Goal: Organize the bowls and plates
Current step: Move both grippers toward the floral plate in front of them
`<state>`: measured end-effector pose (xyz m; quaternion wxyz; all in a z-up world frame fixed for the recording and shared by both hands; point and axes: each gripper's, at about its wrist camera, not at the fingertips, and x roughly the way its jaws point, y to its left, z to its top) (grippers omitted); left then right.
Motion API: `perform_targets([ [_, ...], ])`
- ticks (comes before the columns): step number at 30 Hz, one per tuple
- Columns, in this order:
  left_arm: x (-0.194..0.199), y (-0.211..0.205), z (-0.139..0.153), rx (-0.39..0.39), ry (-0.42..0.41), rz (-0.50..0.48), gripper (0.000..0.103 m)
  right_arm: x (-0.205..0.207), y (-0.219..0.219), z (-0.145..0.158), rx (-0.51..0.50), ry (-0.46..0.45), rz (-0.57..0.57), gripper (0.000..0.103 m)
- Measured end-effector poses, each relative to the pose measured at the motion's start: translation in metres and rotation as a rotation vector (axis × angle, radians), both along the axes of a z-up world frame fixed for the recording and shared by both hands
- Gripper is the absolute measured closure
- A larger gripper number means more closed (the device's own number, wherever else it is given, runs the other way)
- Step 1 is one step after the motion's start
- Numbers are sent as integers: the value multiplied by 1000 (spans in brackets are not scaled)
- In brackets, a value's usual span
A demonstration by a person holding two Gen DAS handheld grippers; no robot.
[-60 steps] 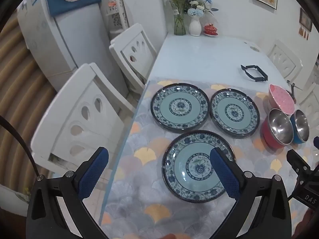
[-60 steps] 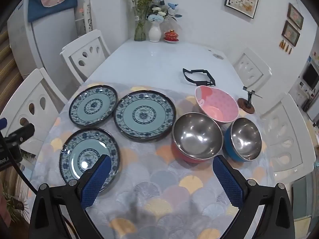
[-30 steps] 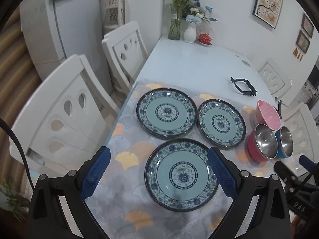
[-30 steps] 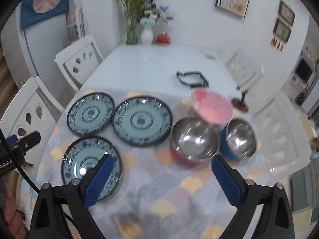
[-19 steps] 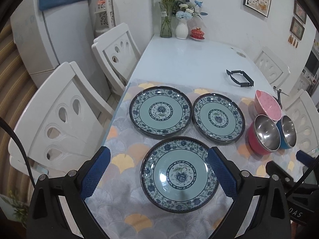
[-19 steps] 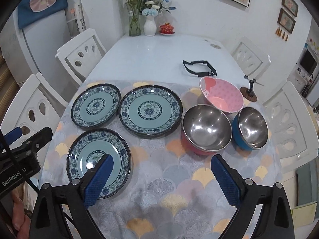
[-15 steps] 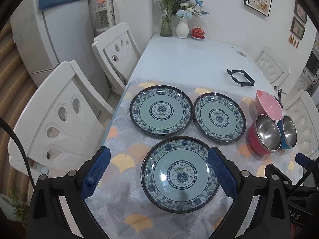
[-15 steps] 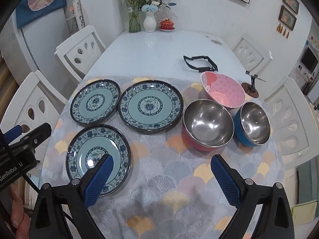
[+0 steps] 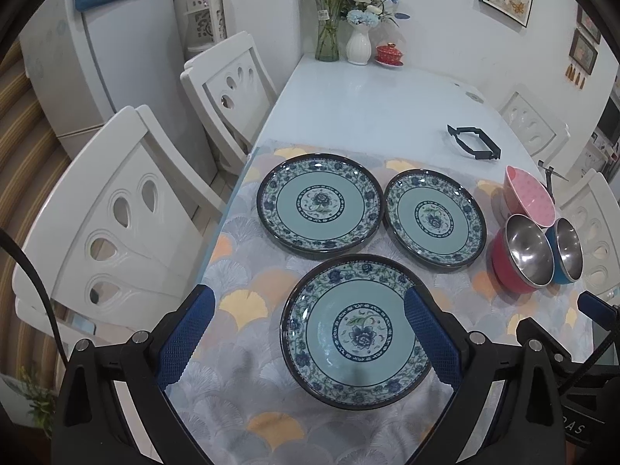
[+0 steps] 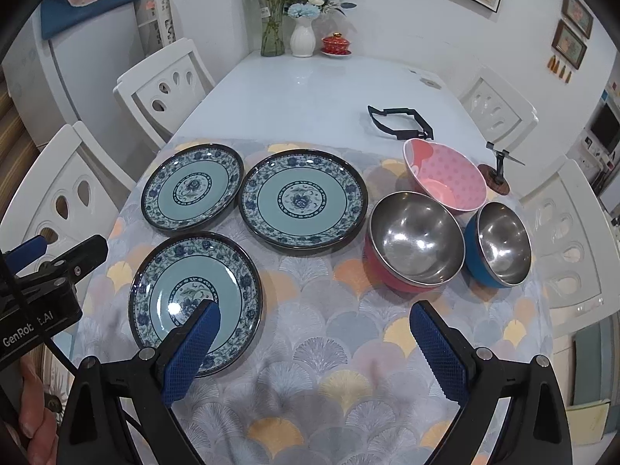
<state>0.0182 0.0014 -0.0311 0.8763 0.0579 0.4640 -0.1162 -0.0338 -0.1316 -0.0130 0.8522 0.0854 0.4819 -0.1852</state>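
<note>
Both grippers are hanging above the near end of the table (image 10: 310,89), each with its jaws spread wide and gripping nothing. The left gripper (image 9: 308,333) is hovering over the nearest plate (image 9: 354,335), probably lining up on its rim. The two other plates (image 9: 318,203) (image 9: 434,219) are lying side by side just beyond, none stacked. The right gripper (image 10: 314,345) is pointing at bare patterned cloth (image 10: 341,348) in front of the bowls: a red-sided steel bowl (image 10: 414,240), a blue-sided steel bowl (image 10: 500,244) and a pink bowl (image 10: 445,178), clustered close. Nothing looks sorted yet.
</note>
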Motion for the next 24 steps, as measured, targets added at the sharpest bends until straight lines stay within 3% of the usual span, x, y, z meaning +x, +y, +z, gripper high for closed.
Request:
perform_targets([
  [24, 16, 15, -11, -4, 23, 12, 5, 17, 4, -10, 15, 30, -13, 6],
])
